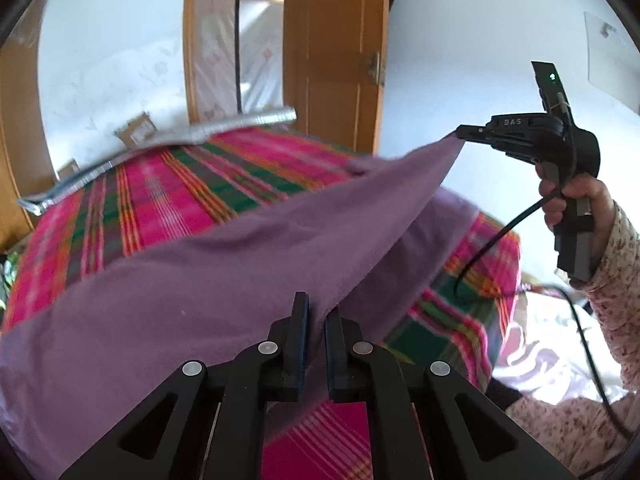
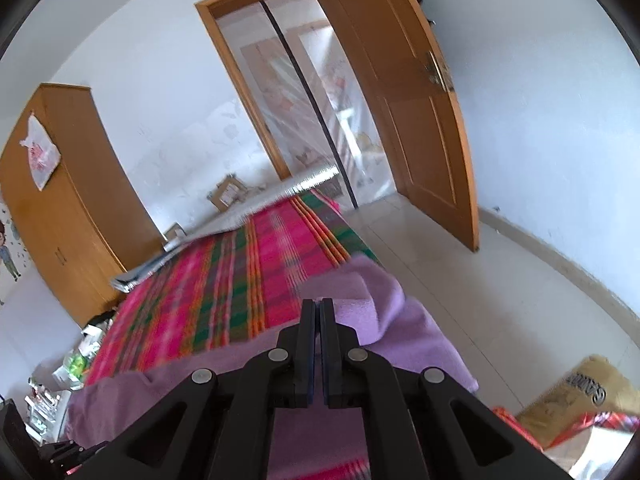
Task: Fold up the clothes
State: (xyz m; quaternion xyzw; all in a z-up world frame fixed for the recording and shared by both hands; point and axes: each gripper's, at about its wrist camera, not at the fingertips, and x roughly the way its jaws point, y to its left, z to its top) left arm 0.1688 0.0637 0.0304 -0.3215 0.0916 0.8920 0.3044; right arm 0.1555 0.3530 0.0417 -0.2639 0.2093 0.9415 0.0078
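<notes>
Purple garment (image 1: 224, 264): lifted off plaid bedspread (image 1: 168, 196), stretched taut between both tools. Soft, light, limp fleece; judged to sag and slip unless gripped at corners or hem. Left gripper (image 1: 316, 320): pinched on near edge. Right gripper (image 1: 460, 133): pressed together on far corner, held high.

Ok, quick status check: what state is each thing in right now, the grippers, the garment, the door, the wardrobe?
Left gripper: shut on the purple garment's edge.
Right gripper: shut on a corner of the purple garment, held up.
Purple garment: lifted, stretched between both grippers, rest draped on the bed.
Plaid bedspread: spread flat.
Wooden door: swung open.
Wardrobe: doors closed.
</notes>
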